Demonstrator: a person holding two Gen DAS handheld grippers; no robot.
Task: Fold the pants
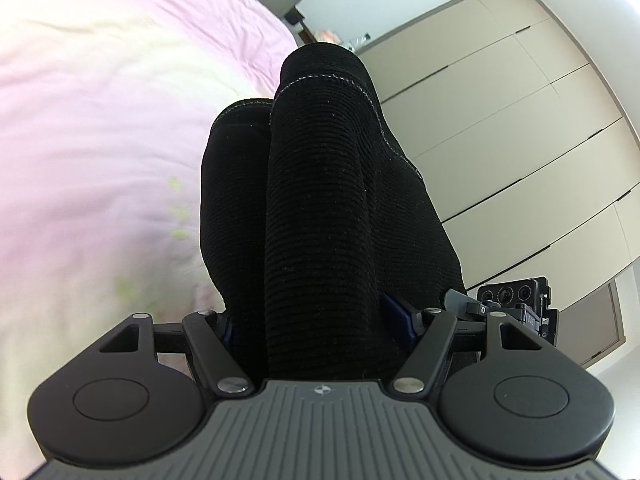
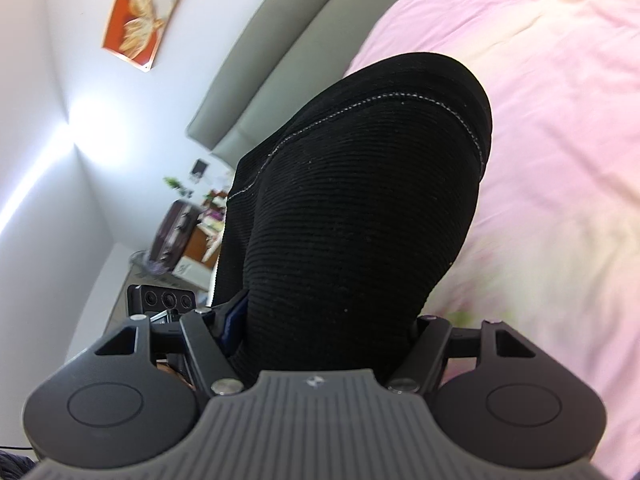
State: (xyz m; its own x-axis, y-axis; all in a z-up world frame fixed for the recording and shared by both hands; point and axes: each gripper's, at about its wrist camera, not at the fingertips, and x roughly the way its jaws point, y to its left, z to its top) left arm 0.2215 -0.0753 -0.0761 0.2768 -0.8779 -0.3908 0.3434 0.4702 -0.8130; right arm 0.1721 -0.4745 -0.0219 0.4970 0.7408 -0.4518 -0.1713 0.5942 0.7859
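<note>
Both grippers hold the black pants (image 1: 320, 208) up over the bed (image 1: 100, 140).

The left gripper (image 1: 320, 320) and the right gripper (image 2: 328, 320) each have the jaws closed on a bunch of the ribbed cloth, probably to carry it clear for laying flat. Pink bedding lies below; pale wardrobe doors (image 1: 520, 140) and a grey headboard (image 2: 280, 48) stand behind.

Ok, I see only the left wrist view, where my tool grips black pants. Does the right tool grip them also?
Observer: Yes. The right tool is shut on the black pants, and the fabric bulges up between its fingers.
Operator: And what is behind the pants on that side?
Observer: A white wall with an orange framed picture on it, to the left of the pink bedding.
</note>
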